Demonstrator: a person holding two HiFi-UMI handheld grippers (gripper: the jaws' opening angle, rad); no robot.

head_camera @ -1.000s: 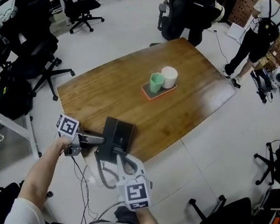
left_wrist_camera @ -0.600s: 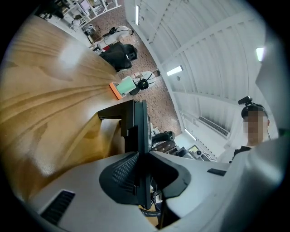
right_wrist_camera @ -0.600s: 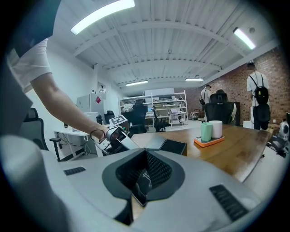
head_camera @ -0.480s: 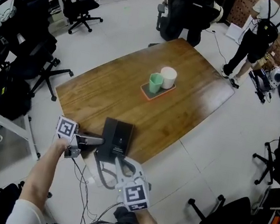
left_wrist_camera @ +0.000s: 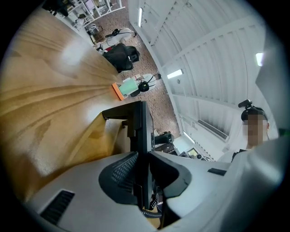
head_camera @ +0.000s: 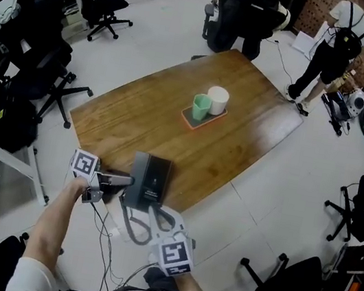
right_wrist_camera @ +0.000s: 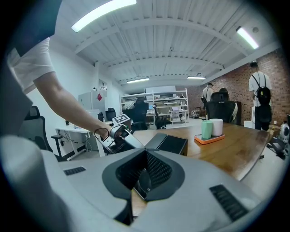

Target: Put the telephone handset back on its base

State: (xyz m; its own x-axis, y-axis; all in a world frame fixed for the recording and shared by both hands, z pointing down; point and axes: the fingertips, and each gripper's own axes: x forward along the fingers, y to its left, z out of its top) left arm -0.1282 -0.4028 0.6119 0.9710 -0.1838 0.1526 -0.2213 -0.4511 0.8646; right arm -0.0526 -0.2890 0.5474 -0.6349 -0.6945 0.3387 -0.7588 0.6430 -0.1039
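Observation:
A black telephone base [head_camera: 157, 177] lies at the near edge of the wooden table [head_camera: 238, 144]. The handset [head_camera: 137, 176] lies along its left side. My left gripper [head_camera: 125, 181] reaches in from the left. In the left gripper view, its jaws [left_wrist_camera: 144, 181] have the thin black handset [left_wrist_camera: 140, 131] between them, the pads touching it as they open slightly. The coiled cord [left_wrist_camera: 152, 214] hangs below. My right gripper [head_camera: 149, 206] comes from the near side. Its jaws [right_wrist_camera: 144, 179] are closed on a flat black edge, apparently the base [right_wrist_camera: 171, 144].
An orange tray [head_camera: 204, 119] with a green cup [head_camera: 202, 106] and a white cup [head_camera: 217, 99] stands mid-table. Office chairs [head_camera: 37, 74] ring the table. People stand at the far end [head_camera: 336, 43]. Cables [head_camera: 108, 247] trail over the floor below the near edge.
Both grippers stay at the telephone. Only the head view has drifted a little.

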